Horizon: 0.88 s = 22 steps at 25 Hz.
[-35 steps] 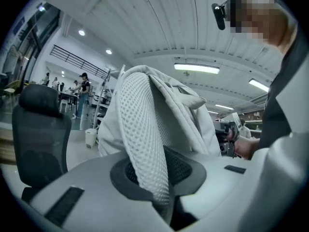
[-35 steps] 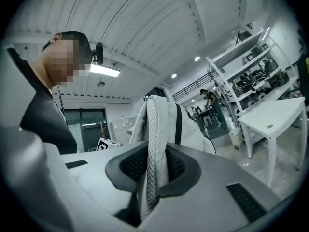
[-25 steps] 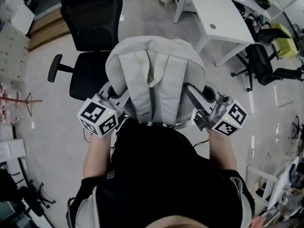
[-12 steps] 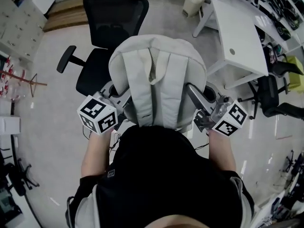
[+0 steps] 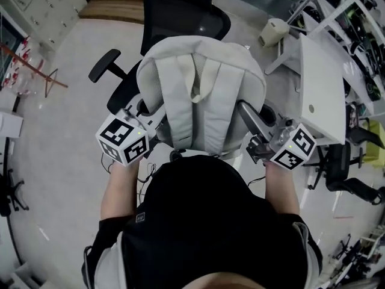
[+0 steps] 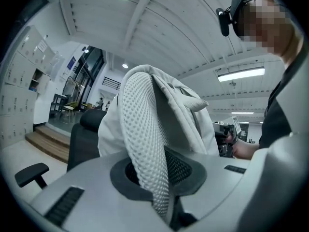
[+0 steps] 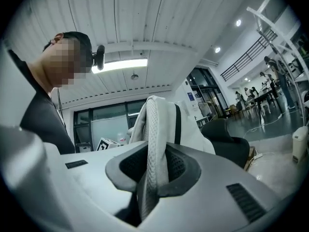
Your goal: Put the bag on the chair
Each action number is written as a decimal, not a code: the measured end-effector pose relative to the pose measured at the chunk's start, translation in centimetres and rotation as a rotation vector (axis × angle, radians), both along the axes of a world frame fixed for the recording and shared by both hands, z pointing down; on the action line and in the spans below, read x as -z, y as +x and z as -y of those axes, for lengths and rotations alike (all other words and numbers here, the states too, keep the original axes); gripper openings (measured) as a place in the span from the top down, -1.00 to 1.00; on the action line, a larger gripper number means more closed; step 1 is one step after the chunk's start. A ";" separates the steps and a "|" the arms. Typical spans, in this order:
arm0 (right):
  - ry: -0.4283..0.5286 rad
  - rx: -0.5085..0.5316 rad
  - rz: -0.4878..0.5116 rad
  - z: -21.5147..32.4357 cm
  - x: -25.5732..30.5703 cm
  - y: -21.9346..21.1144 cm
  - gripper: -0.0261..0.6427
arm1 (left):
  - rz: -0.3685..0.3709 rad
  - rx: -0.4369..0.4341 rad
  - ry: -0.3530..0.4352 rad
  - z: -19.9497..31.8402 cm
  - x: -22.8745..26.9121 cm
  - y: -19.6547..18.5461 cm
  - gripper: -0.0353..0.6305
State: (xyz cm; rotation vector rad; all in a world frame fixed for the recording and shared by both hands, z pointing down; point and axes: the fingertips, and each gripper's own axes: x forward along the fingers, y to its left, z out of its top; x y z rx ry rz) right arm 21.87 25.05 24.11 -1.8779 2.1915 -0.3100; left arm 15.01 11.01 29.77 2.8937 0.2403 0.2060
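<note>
A light grey backpack [image 5: 201, 95] hangs in front of the person, straps facing them, held up in the air between both grippers. My left gripper [image 5: 147, 128] is shut on the bag's left mesh strap [image 6: 145, 153]. My right gripper [image 5: 249, 122] is shut on the right mesh strap [image 7: 153, 158]. A black office chair [image 5: 180, 17] stands just beyond the bag, its seat mostly hidden under the bag. One armrest [image 5: 102, 65] shows at the left.
A white desk [image 5: 322, 89] stands to the right with a small bin [image 5: 275, 32] near its far end. More black chairs [image 5: 346, 173] sit at the right edge. A coat stand [image 5: 30, 71] and lockers are at the left. Wooden steps [image 5: 117, 8] lie behind the chair.
The person has turned and stepped toward the black chair. It now sits directly behind the bag instead of off to the left. The grip on both straps is the same.
</note>
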 end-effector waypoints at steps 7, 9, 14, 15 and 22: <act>-0.074 0.147 0.072 7.5 -3.4 -0.8 0.73 | 0.079 0.174 -0.002 6.0 -2.8 -3.3 0.70; -0.083 0.198 0.079 8.9 -3.8 -0.9 0.73 | 0.090 0.229 -0.013 6.9 -3.3 -4.3 0.70; -0.090 0.363 0.070 12.8 -4.5 -1.4 0.73 | 0.085 0.389 -0.040 8.8 -4.0 -6.7 0.70; -0.089 0.399 0.070 14.1 -4.4 -1.5 0.73 | 0.086 0.425 -0.041 9.6 -3.9 -7.2 0.70; -0.096 0.593 0.071 21.4 -4.5 -0.9 0.73 | 0.114 0.611 -0.016 14.3 -3.3 -8.5 0.70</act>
